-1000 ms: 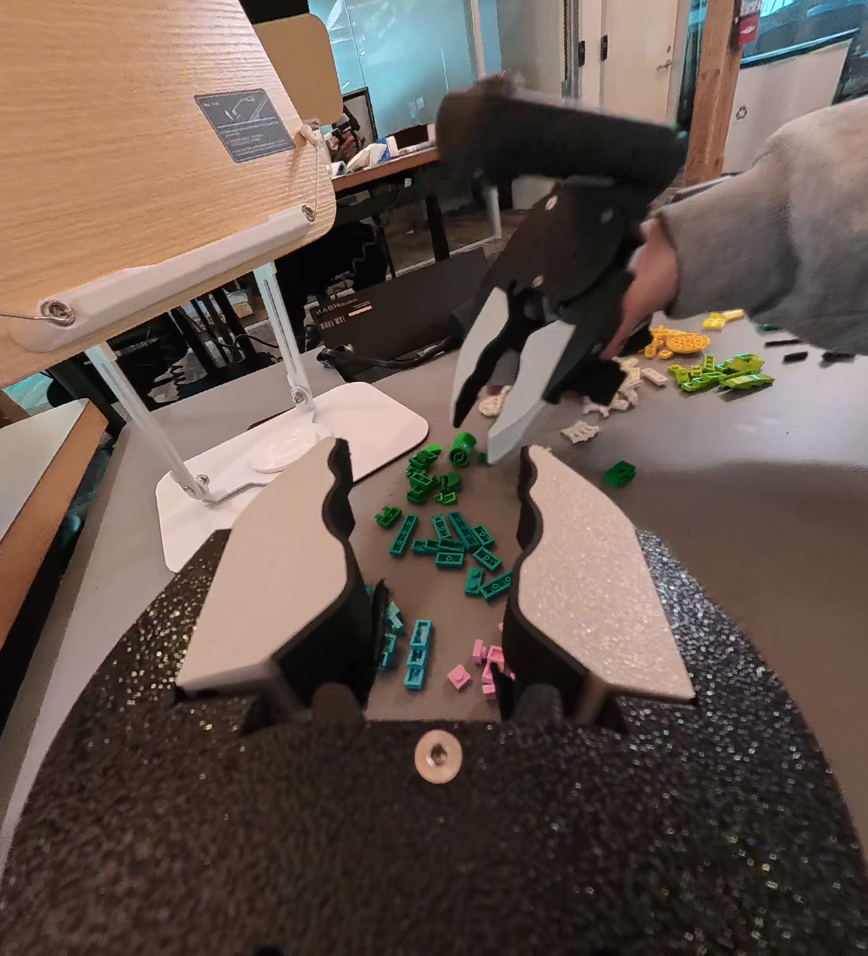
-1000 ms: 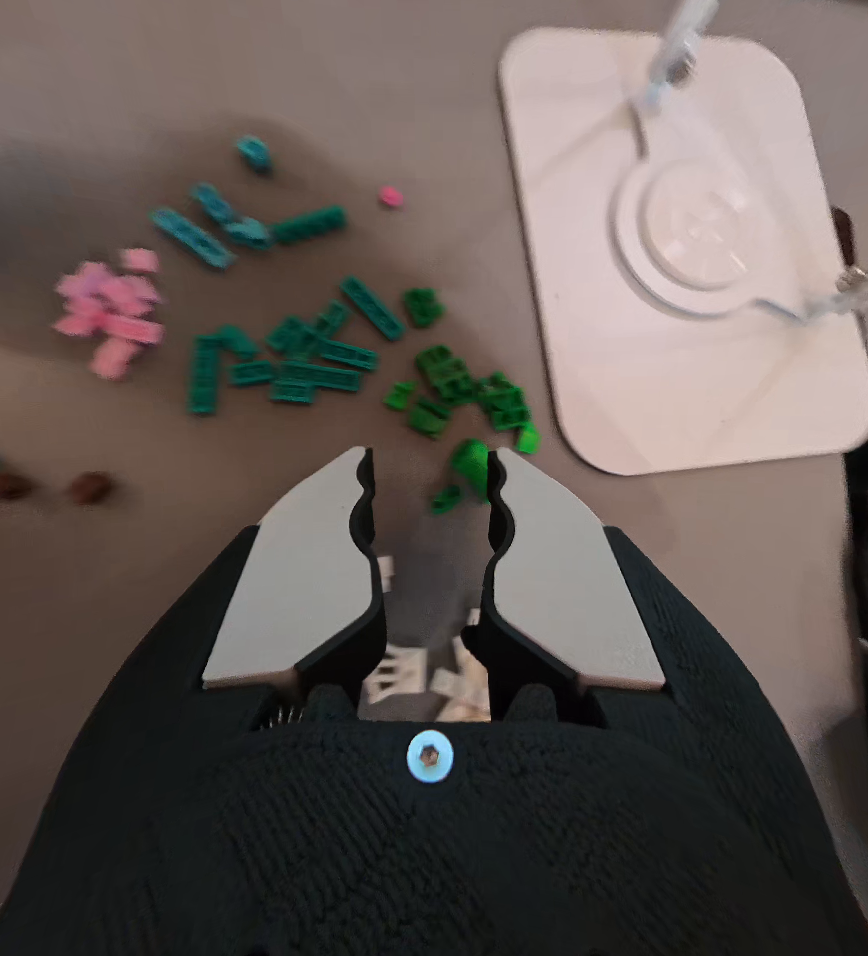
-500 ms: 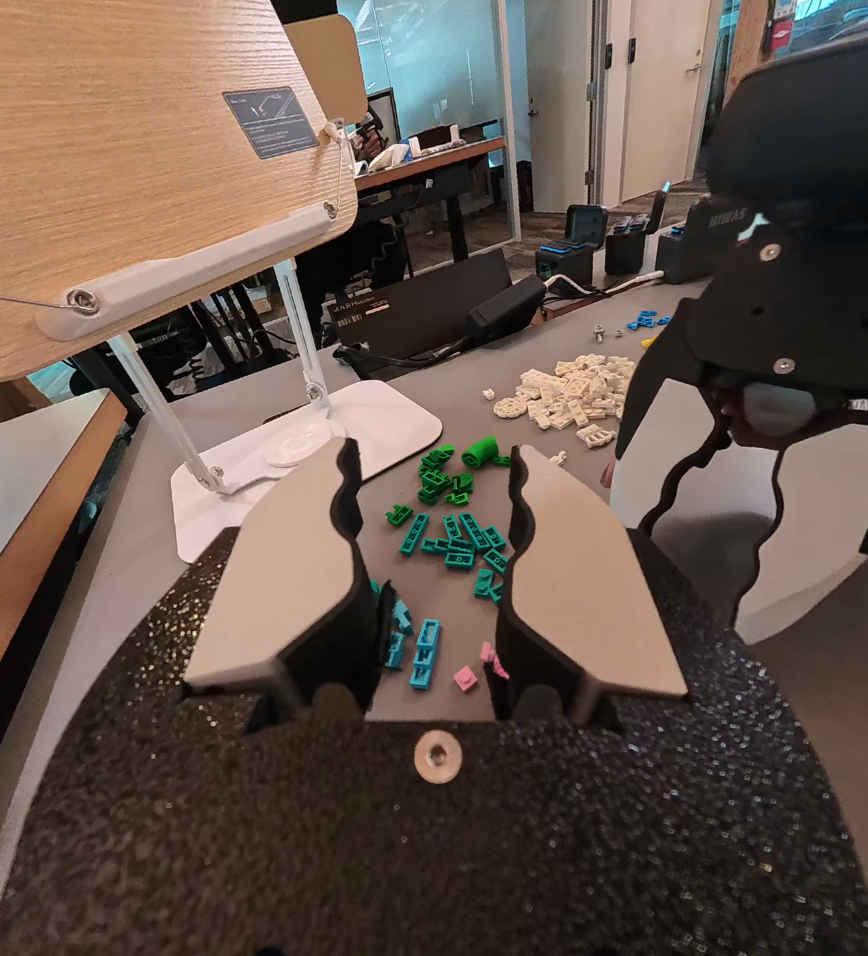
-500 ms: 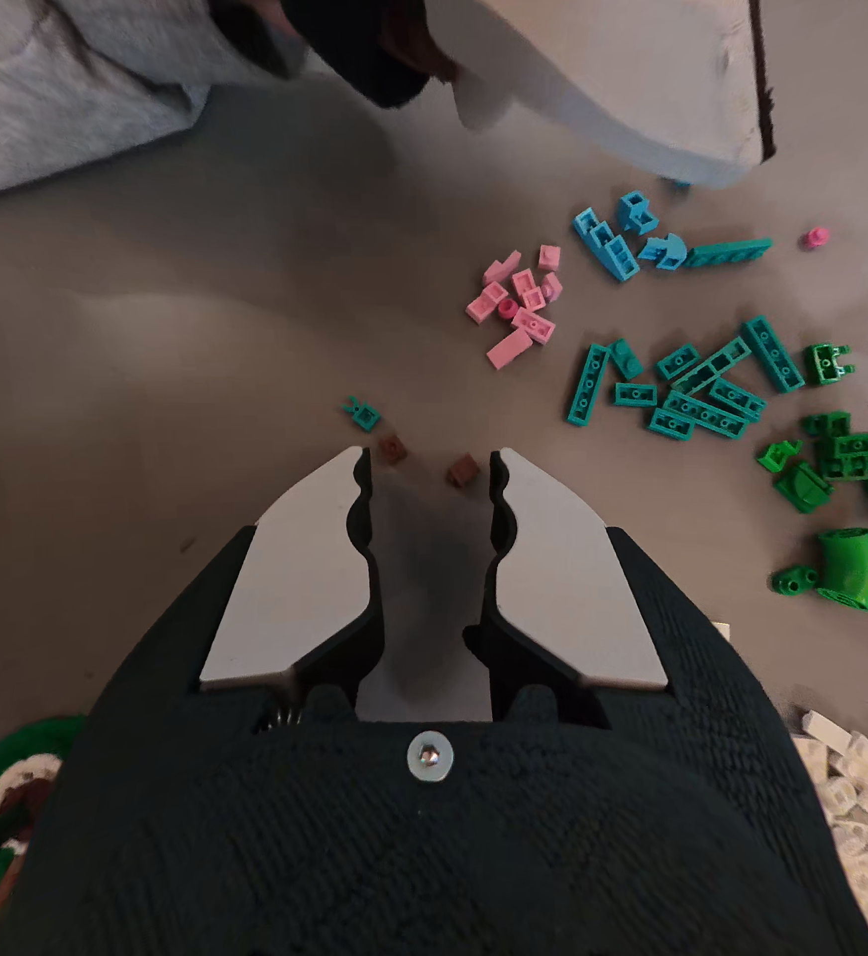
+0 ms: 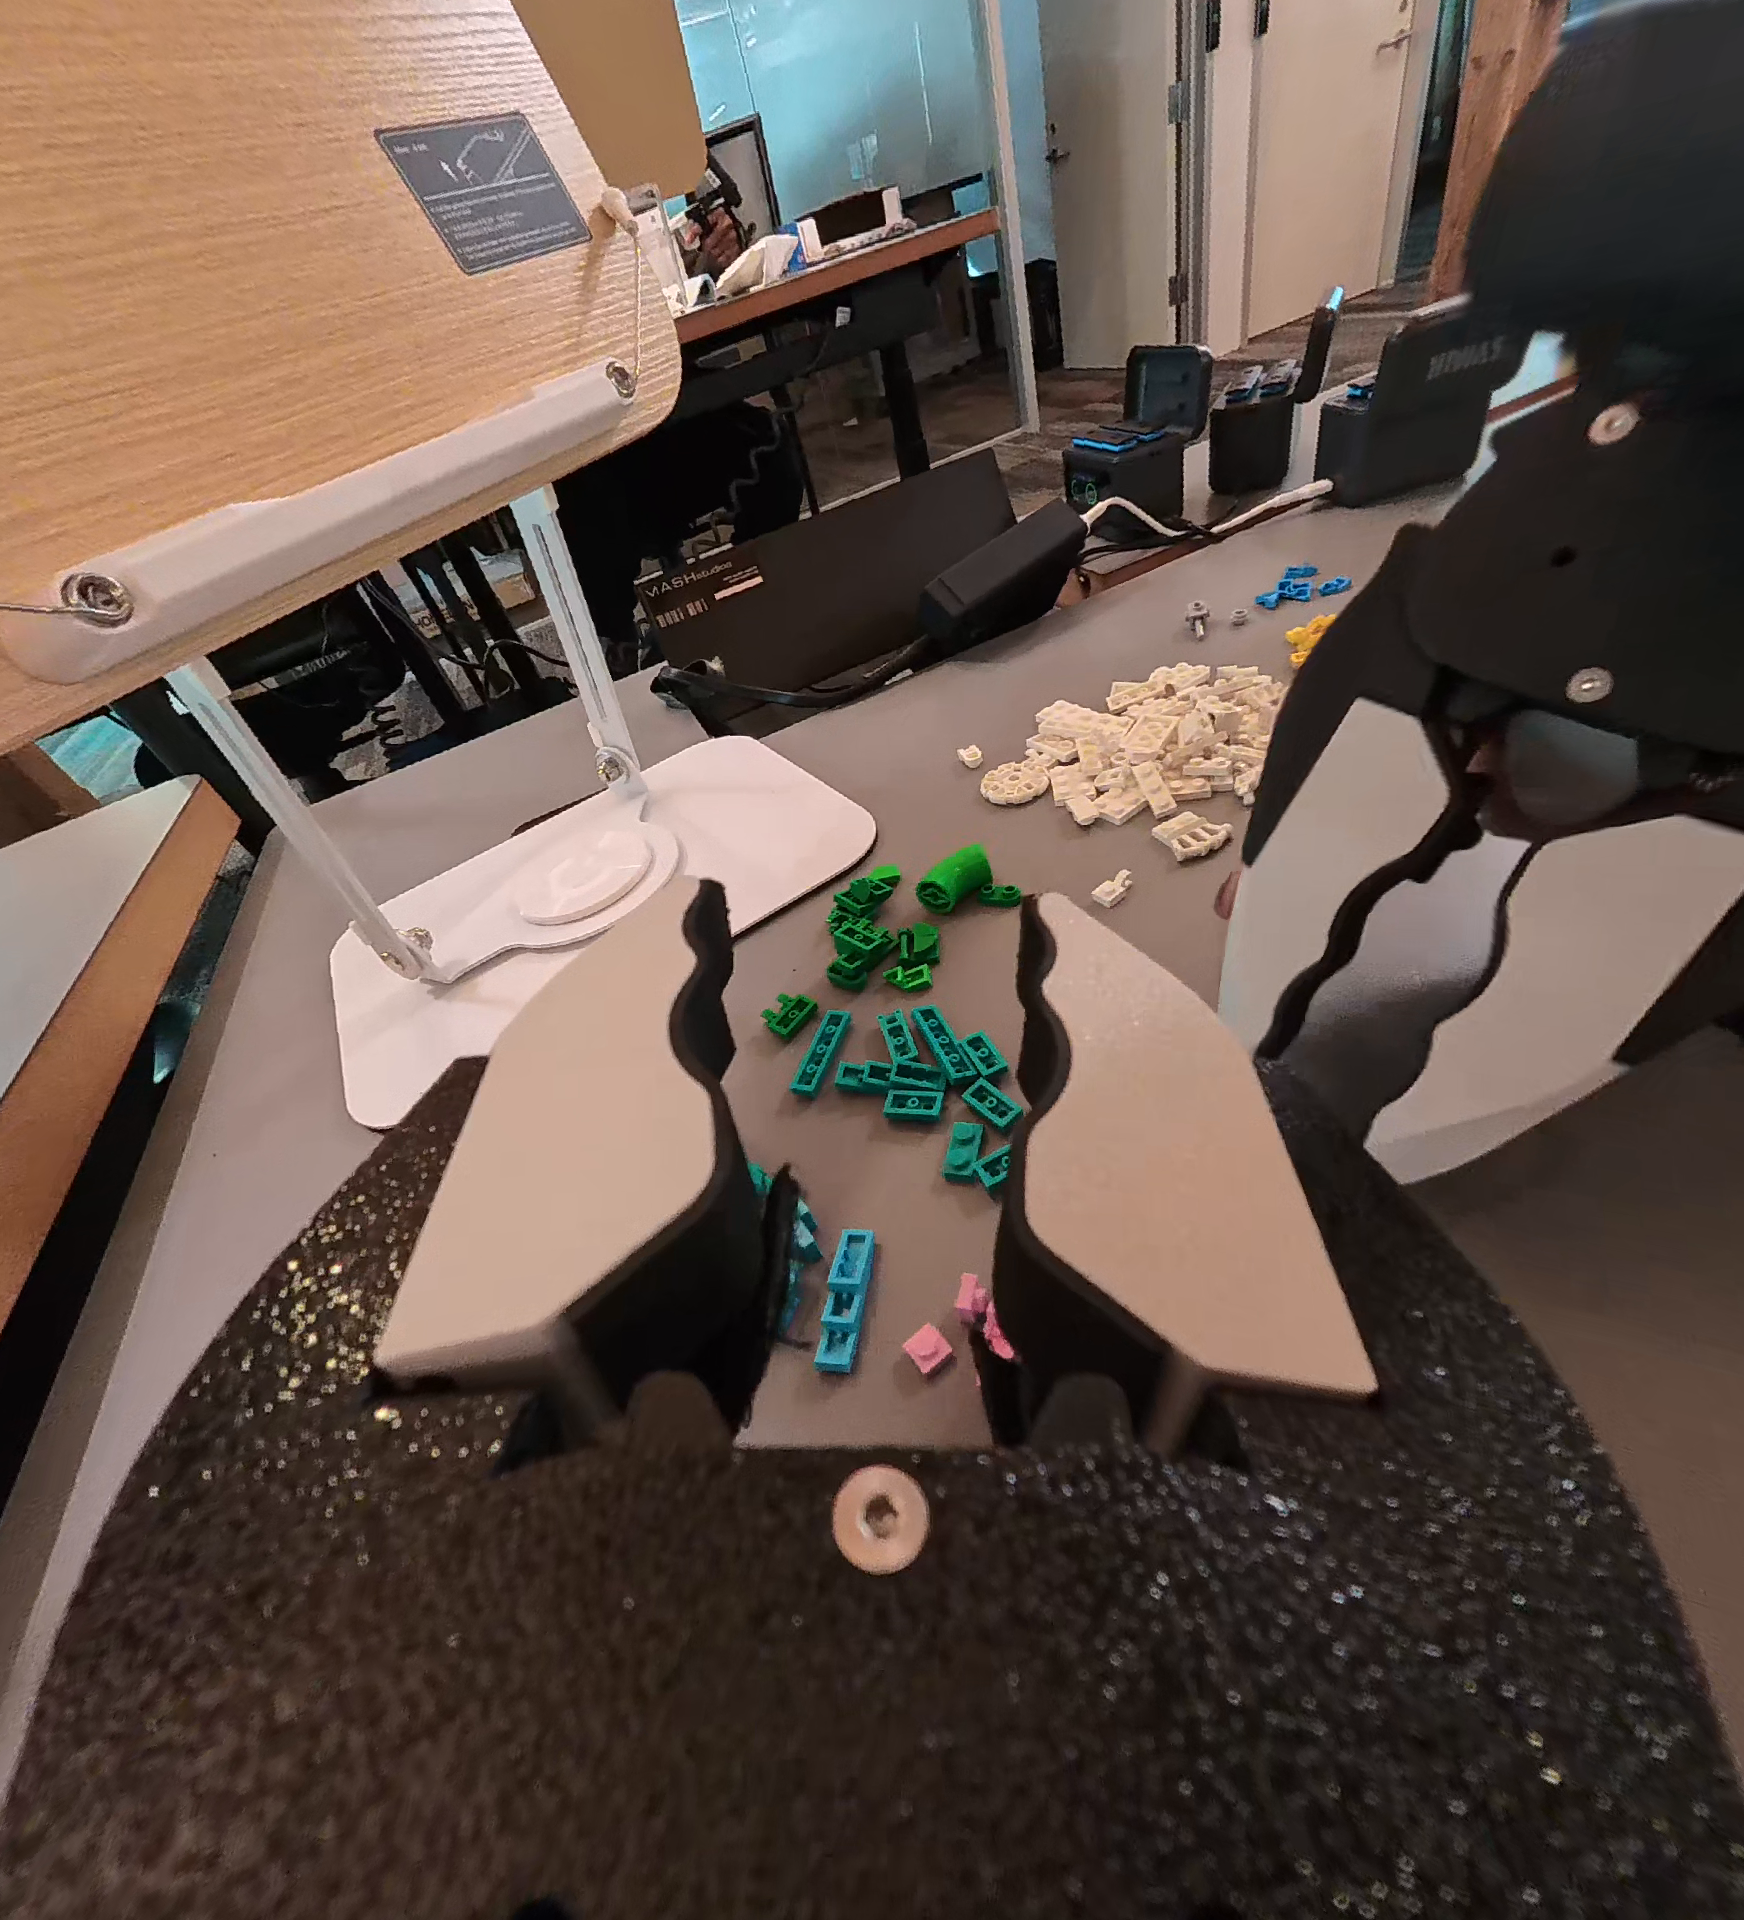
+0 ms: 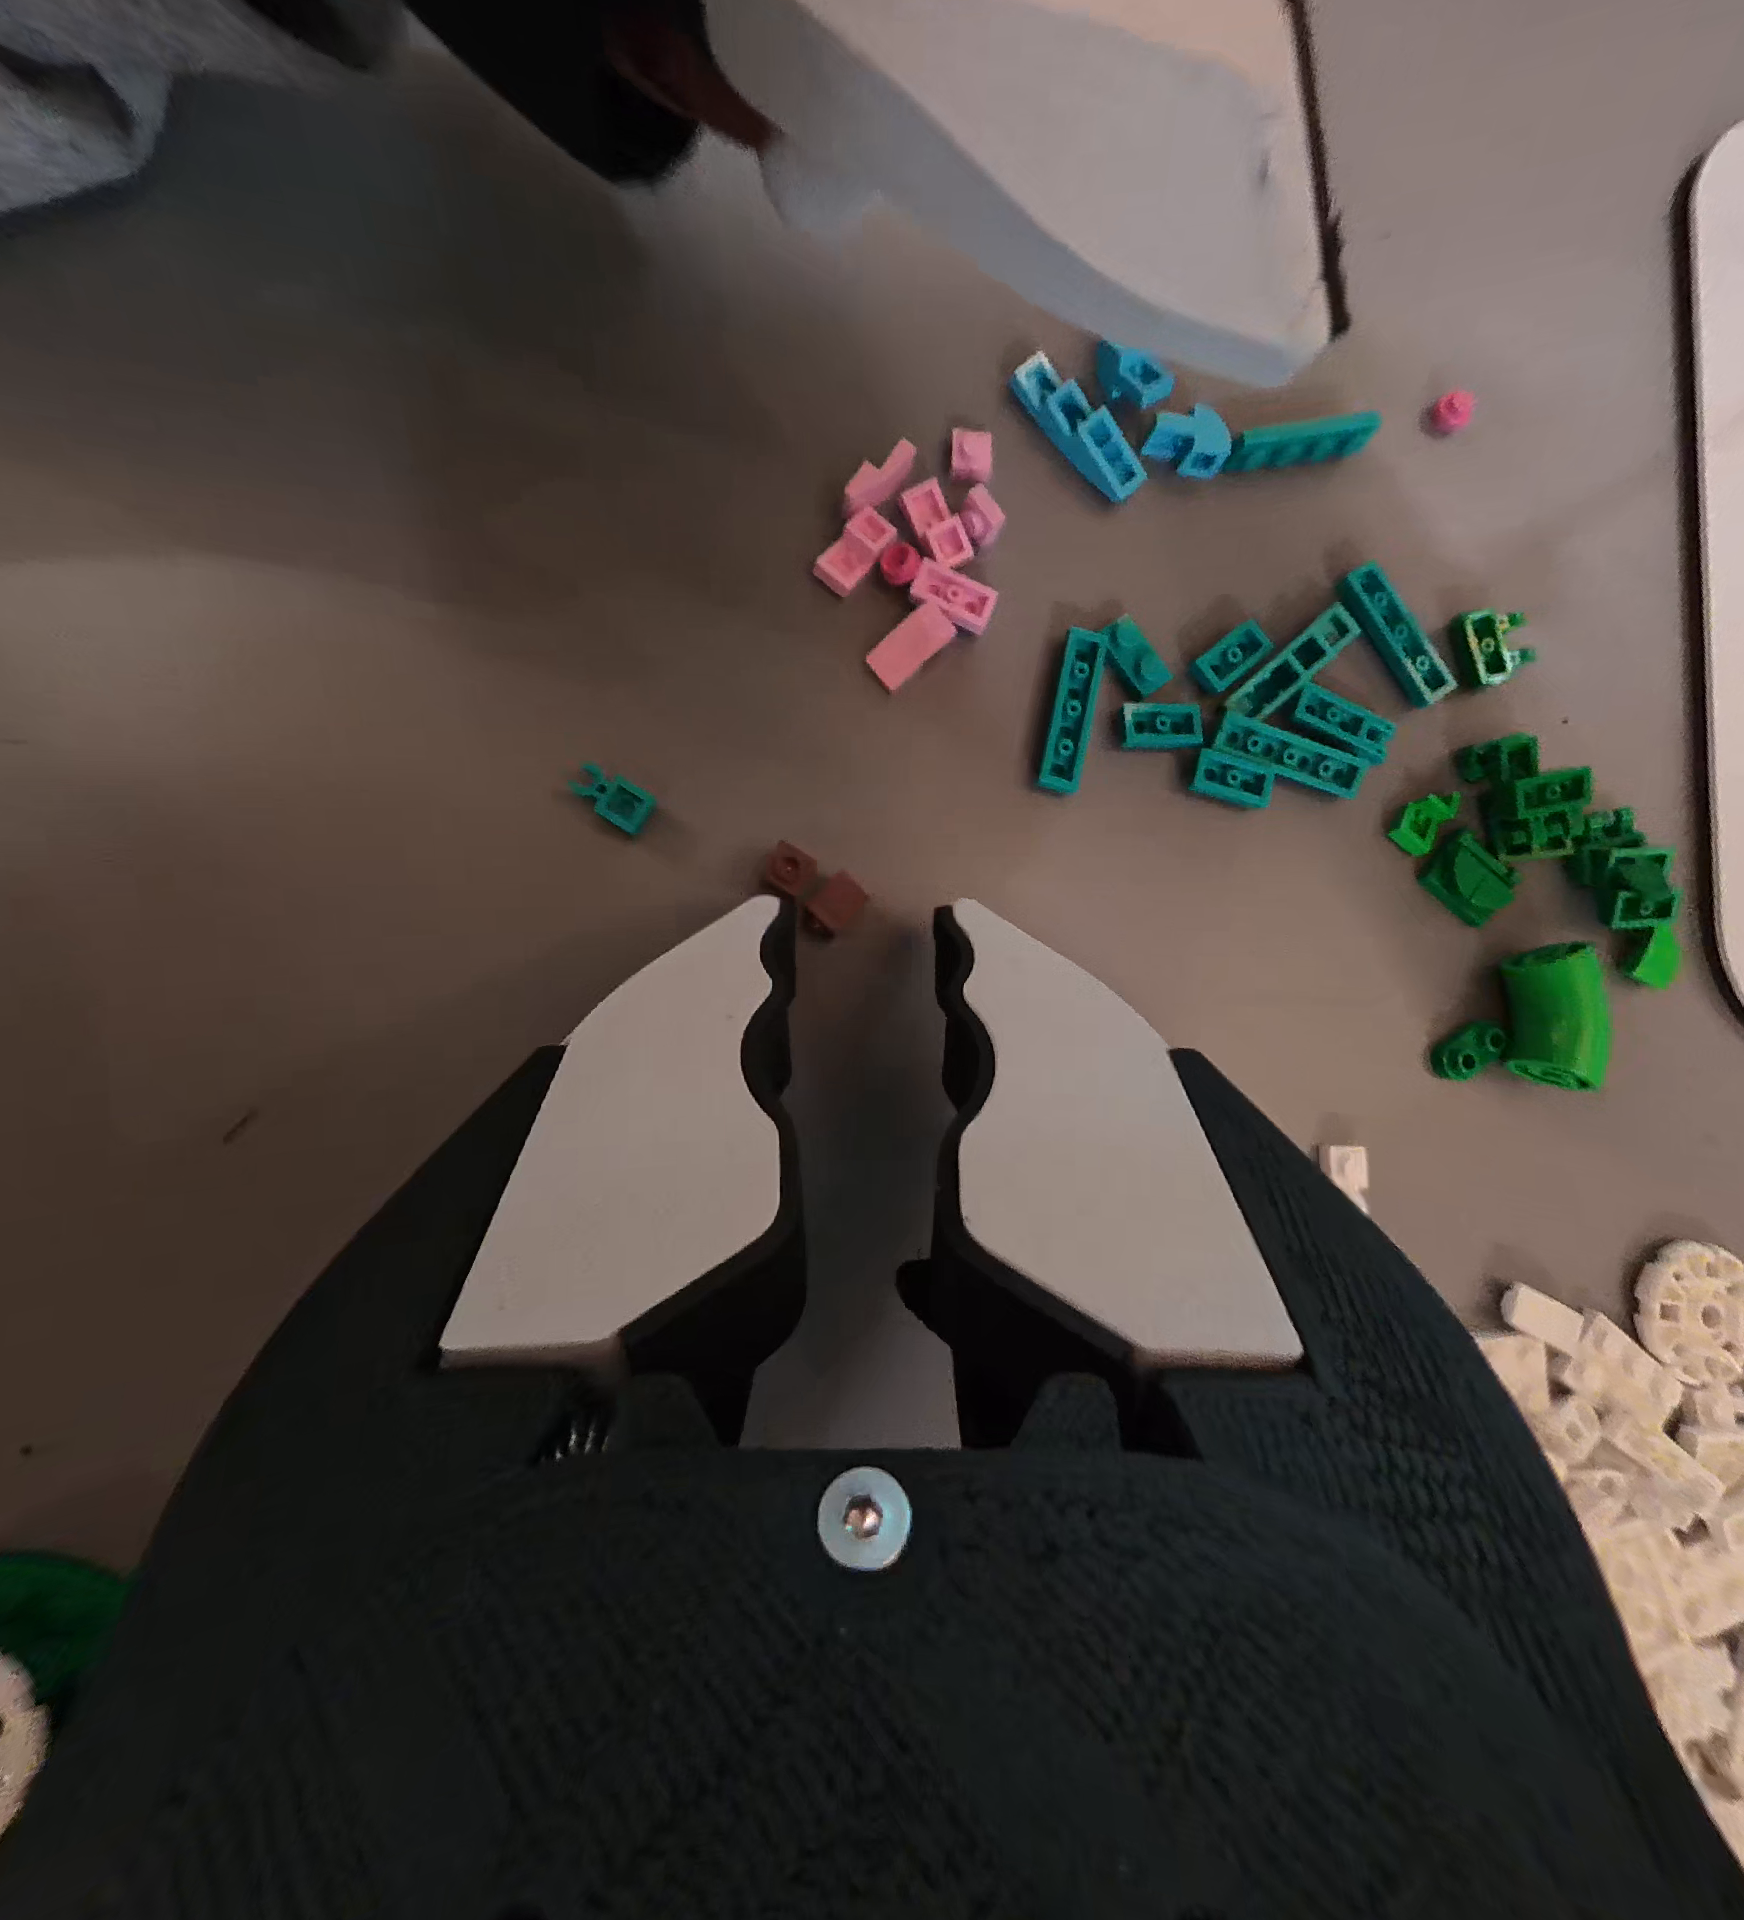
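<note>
On the grey surface [image 5: 1626,1195], going from the left, a white stand base [image 5: 743,831] carries a tilted wooden board [image 5: 224,312]. Next to it, the left tool [image 5: 873,925] hovers with its fingers wide apart and nothing between them; below it lie bright green bricks [image 5: 878,935], teal bricks [image 5: 909,1070], light blue bricks [image 5: 844,1299] and pink bricks [image 6: 925,551]. More to the right, the right tool [image 6: 863,920] stands low with fingers partly apart, gripping nothing; two small brown bricks [image 6: 814,885] lie just beside its left fingertip, a single teal clip brick [image 6: 619,798] near. A heap of white bricks [image 5: 1148,748] lies at the far right.
</note>
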{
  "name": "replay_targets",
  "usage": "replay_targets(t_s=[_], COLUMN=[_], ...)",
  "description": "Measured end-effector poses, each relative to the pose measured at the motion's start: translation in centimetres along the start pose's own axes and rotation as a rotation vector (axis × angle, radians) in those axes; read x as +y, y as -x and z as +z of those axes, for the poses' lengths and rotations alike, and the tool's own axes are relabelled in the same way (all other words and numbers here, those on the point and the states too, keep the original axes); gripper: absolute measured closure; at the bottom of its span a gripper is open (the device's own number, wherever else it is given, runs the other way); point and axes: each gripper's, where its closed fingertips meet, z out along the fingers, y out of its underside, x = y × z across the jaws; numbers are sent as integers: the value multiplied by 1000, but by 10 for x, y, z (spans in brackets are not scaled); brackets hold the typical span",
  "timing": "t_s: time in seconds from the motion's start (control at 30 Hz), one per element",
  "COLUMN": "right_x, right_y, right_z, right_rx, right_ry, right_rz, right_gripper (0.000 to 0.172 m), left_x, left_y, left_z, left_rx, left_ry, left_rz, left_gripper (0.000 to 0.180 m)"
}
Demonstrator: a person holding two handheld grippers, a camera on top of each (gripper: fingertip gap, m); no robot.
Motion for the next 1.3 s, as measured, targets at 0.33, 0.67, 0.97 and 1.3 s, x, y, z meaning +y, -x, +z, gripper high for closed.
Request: replay_targets(t_s=[0.33,0.67,0.97,1.3], right_x=[-16,-35,-25,8], right_y=[47,-20,-58,0], right_z=[9,10,24,-108], right_rx=[-197,26,102,88], right_ry=[44,24,67,-73], right_rz=[-219,-199,-128,-5], right_gripper=[150,163,149,146], left_x=[0,-4,-9,-34], left_y=[2,24,27,-25], left_z=[0,-7,-10,-6], left_rx=[-6,-90,-103,64], left_ry=[-1,-34,-71,-190], left_rz=[-7,-138,-177,-127], left_gripper=[128,132,134,140])
